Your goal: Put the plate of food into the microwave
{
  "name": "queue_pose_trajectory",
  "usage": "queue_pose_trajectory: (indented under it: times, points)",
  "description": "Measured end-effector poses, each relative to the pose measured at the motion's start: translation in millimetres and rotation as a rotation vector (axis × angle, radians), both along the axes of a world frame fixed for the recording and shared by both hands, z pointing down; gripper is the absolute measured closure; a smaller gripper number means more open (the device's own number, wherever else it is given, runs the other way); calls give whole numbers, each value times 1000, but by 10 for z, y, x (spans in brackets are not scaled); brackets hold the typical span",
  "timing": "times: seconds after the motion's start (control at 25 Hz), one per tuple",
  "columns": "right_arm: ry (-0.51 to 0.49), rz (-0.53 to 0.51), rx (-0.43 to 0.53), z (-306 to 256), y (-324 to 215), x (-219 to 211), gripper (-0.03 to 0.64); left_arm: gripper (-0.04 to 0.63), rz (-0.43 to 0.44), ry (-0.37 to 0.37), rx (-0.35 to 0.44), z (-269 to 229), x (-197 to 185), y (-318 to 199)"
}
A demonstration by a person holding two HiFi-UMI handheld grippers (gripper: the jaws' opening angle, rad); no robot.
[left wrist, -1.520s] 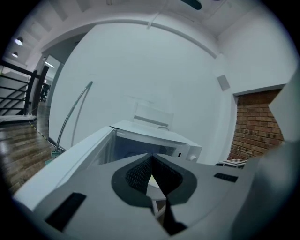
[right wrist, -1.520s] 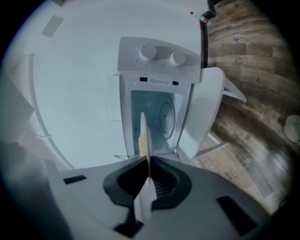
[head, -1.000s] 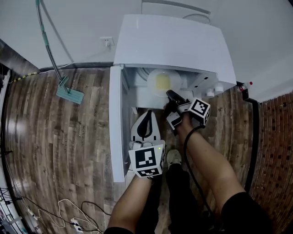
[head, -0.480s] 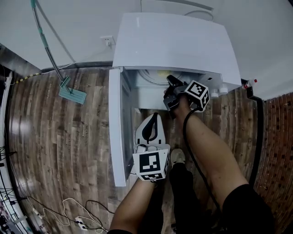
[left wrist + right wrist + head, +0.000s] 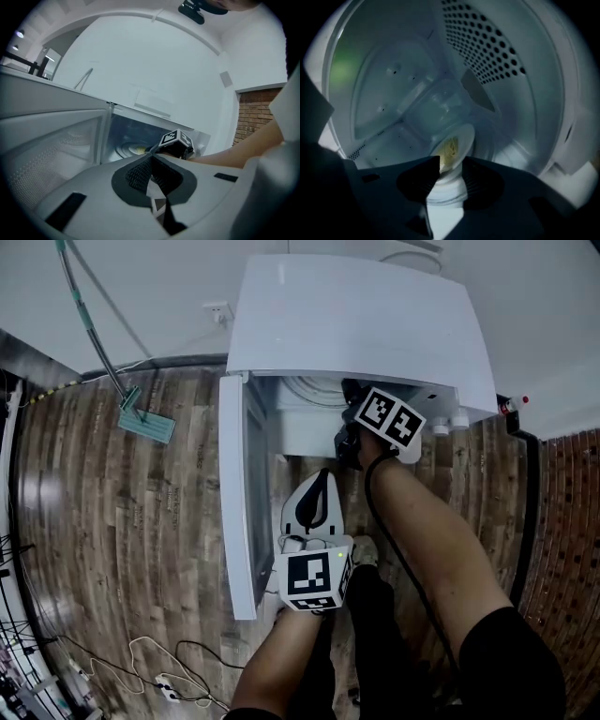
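The white microwave (image 5: 356, 324) stands with its door (image 5: 239, 493) swung open to the left. My right gripper (image 5: 354, 399) reaches into the cavity, its tips hidden under the microwave's top. In the right gripper view the white plate (image 5: 452, 143) with yellow food lies tilted across the picture on the turntable. Its near rim sits between the jaws of my right gripper (image 5: 451, 161), which have just been opening and are open. My left gripper (image 5: 319, 476) hangs in front of the opening, shut and empty. From the left gripper (image 5: 151, 161) view the plate (image 5: 131, 150) shows inside the cavity.
A mop (image 5: 145, 423) leans on the wall at the left. Cables (image 5: 150, 662) trail over the wood floor at lower left. A black hose (image 5: 525, 484) and a small bottle (image 5: 514, 404) are right of the microwave. The person's legs and a shoe (image 5: 361, 554) are below the grippers.
My right gripper has gone deeper into the microwave and rolled at the wrist. The plate, seen from above a second ago, is now hidden under the microwave's top. The left gripper has stayed put.
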State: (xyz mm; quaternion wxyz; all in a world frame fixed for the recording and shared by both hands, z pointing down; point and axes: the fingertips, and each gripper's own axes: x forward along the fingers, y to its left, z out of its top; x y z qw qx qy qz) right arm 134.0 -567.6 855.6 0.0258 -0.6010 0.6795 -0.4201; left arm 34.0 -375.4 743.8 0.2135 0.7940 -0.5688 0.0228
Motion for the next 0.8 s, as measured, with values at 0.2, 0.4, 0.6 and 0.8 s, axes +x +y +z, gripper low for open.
queue_pose_trajectory:
  times: [0.2, 0.4, 0.6, 0.8]
  points:
    - [292, -184, 37, 23, 61, -158, 337, 598, 20, -15, -3, 15, 45, 43]
    - [391, -181, 44, 43, 113, -88, 276, 598, 19, -24, -17, 39, 36, 53]
    - [425, -47, 21, 9, 109, 124, 261, 598, 20, -28, -29, 51, 82, 69]
    - [382, -95, 52, -153, 314, 68, 370, 598, 13, -39, -31, -23, 75, 19]
